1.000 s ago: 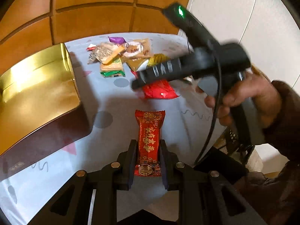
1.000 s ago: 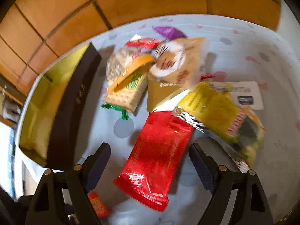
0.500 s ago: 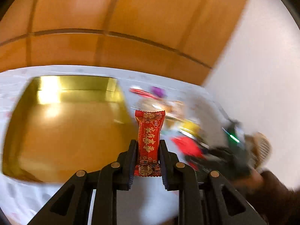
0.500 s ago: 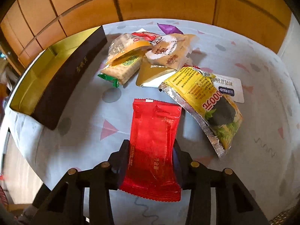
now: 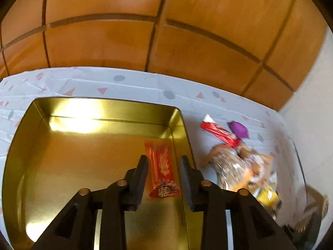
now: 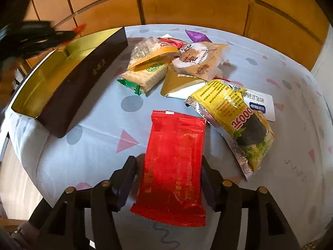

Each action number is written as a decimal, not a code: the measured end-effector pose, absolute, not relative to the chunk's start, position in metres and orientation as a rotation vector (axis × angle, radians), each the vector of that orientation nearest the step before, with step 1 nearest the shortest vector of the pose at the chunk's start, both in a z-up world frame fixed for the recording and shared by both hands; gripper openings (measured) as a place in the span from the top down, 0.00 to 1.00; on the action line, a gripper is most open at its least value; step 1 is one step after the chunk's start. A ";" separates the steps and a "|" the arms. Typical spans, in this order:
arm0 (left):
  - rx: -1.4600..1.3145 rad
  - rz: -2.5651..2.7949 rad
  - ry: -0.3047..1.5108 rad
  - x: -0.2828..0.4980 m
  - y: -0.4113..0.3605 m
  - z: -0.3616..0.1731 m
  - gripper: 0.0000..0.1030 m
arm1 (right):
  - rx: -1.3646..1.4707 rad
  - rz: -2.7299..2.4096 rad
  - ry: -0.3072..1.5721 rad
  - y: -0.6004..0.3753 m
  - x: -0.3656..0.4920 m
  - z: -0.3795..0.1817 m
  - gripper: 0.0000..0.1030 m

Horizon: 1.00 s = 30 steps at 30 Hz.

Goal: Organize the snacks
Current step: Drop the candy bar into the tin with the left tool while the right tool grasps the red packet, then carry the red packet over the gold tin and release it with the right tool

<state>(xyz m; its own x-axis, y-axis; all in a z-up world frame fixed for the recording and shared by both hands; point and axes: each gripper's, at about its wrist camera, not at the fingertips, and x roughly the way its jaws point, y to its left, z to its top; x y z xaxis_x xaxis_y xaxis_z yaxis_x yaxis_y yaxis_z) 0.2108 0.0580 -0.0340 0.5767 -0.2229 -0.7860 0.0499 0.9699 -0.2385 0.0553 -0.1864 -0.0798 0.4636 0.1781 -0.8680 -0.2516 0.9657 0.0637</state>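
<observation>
Left gripper (image 5: 163, 177) gapes above the gold tin (image 5: 25, 145), small red candy bar (image 5: 162, 173) loose between. Right gripper (image 6: 168, 179) pinches the light, crinkly red packet (image 6: 173, 166) at lower centre; grip its sides.

The tin (image 5: 62, 166) shone gold inside, dark brown outside; the small snack (image 5: 161, 173) was red with gold print; the flat packet (image 6: 174, 166) plain red; the far-right pouch (image 6: 235, 116) yellow, silver-edged — the cloth (image 6: 104, 129) white with grey dots and pink triangles.
</observation>
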 end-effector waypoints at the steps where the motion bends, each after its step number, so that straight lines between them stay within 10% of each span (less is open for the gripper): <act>1: -0.205 -0.164 0.948 0.214 0.059 -0.034 0.69 | -0.081 0.269 1.056 -0.185 0.057 -0.080 0.35; 15: -0.161 -0.143 0.922 0.134 0.060 -0.032 0.68 | -0.070 0.290 1.059 -0.181 0.060 -0.083 0.23; 20: -0.126 -0.150 0.908 0.101 0.057 -0.032 0.68 | -0.067 0.219 1.052 -0.187 0.068 -0.082 0.56; 30: -0.125 -0.131 0.892 0.066 0.065 -0.030 0.67 | -0.145 0.259 1.077 -0.178 0.059 -0.083 0.51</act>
<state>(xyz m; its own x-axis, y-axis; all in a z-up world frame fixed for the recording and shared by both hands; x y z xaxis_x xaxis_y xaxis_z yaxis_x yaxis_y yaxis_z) 0.0660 0.0651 -0.0303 0.6213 -0.1653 -0.7659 0.0612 0.9848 -0.1628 0.0588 -0.1776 -0.0827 0.4475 0.1383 -0.8835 -0.2786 0.9604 0.0092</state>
